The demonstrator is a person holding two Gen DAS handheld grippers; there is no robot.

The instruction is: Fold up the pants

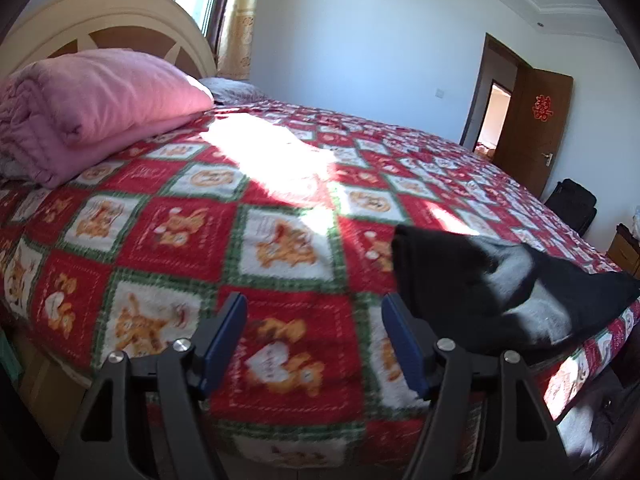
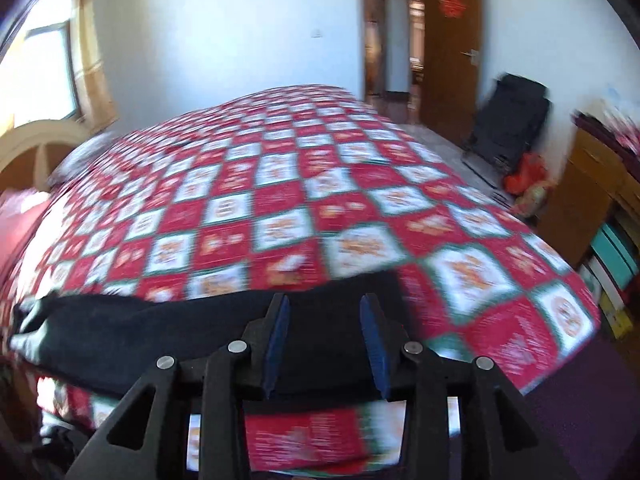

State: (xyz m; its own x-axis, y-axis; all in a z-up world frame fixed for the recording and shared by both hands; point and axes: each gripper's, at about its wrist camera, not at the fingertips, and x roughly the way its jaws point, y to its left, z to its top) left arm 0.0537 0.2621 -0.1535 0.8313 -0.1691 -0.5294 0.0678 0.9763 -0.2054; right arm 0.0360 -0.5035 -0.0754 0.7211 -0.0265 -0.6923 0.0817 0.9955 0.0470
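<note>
- left gripper (image 1: 314,344): two black plastic fingers, each faced on the inside with a flat dark-blue pad (image 1: 224,344)
- each finger sits on a pair of black angled link arms with triangular cutouts
- round silver screw heads (image 1: 182,345) cap the link pivots, two per side
- right gripper (image 2: 325,344): same build, black links, blue pads (image 2: 276,344), four silver pivot screws (image 2: 237,346)
- no cables, markings or sleeves visible

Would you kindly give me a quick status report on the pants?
Left gripper open, empty. Right gripper open, jaws clear above the black pants. Pants lie on the blanket near its edge. Nothing in the way.
</note>
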